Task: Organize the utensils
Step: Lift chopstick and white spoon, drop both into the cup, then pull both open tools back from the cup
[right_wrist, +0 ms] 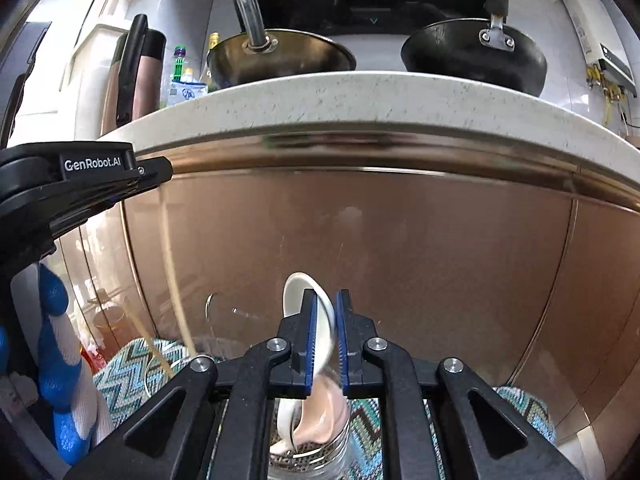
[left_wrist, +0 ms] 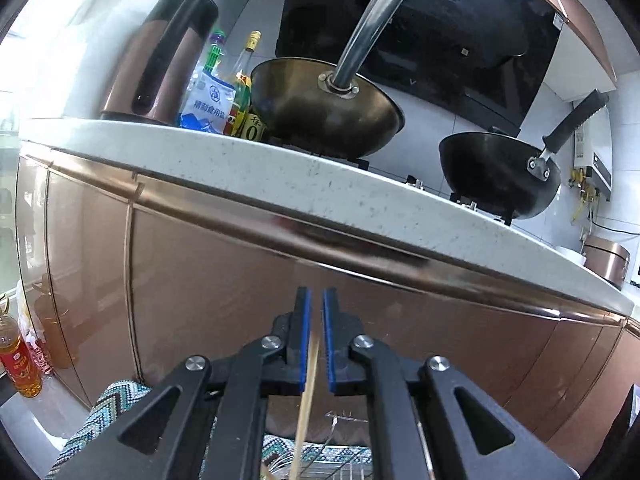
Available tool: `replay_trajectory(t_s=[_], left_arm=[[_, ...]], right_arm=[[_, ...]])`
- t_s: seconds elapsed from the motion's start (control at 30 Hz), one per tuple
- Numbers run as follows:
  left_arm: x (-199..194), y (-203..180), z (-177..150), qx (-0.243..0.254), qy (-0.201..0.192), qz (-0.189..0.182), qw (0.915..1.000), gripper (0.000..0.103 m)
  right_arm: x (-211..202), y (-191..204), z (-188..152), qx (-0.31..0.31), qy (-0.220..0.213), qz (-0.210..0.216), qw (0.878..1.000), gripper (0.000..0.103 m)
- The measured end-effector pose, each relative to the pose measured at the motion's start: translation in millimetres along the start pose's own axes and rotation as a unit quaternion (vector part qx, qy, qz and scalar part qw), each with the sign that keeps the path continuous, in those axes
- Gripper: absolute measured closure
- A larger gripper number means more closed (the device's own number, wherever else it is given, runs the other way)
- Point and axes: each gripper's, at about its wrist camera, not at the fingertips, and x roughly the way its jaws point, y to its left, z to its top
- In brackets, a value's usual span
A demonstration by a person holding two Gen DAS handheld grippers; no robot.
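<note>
My left gripper [left_wrist: 316,300] points at the copper cabinet front, its blue pads a little apart. A wooden chopstick [left_wrist: 309,384] stands between them against the left pad, with a gap to the right pad. Its lower end drops toward a wire rack [left_wrist: 332,464]. My right gripper [right_wrist: 325,300] has a white ceramic spoon [right_wrist: 300,292] between its pads. The spoon leans on the left pad, clear of the right one. Its blurred lower part [right_wrist: 324,412] hangs over a perforated metal holder [right_wrist: 304,458]. The right wrist view also shows the left gripper's body [right_wrist: 80,184] and a blurred chopstick [right_wrist: 178,280].
A speckled white counter edge [left_wrist: 320,176] overhangs the copper cabinet doors [right_wrist: 380,248]. On it stand a brass wok [left_wrist: 324,112], a black wok [left_wrist: 500,172], a kettle [left_wrist: 160,60] and bottles [left_wrist: 248,92]. A zigzag cloth [right_wrist: 128,364] lies below. A blue-and-white gloved hand [right_wrist: 56,340] is at the left.
</note>
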Motion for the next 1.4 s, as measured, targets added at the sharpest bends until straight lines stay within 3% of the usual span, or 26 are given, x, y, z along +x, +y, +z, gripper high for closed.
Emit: replay_trajectory(t_s=[0.2, 0.33, 0.57, 0.8, 0.97, 1.13, 1.4], left_arm=[[-31, 5, 20, 0.007, -0.019, 0.000, 0.9998, 0.078], [-57, 9, 37, 0.012, -0.025, 0.008, 0.9996, 0.075], [-122, 9, 60, 0.052, -0.025, 0.033, 0.9978, 0.061], [-187, 14, 58, 0.089, -0.004, 0.054, 0.9945, 0.058], [-228, 20, 48, 0.101, 0.011, 0.062, 0.9928, 0.057], [-258, 24, 41, 0.109, 0.016, 0.074, 0.9911, 0.057], [-294, 30, 36, 0.103, 0.012, 0.079, 0.9914, 0.053]], right_arm=[[-25, -2, 14, 0.004, -0.019, -0.008, 1.000, 0.081], [-50, 1, 25, 0.006, -0.019, -0.019, 1.000, 0.079], [-103, 26, 47, 0.003, -0.009, -0.028, 1.000, 0.067], [-176, 56, 60, -0.012, -0.026, -0.049, 0.998, 0.058], [-224, 68, 62, -0.017, -0.044, -0.071, 0.996, 0.056], [-264, 72, 63, -0.009, -0.060, -0.089, 0.994, 0.055], [-309, 81, 60, -0.012, -0.080, -0.116, 0.990, 0.043]])
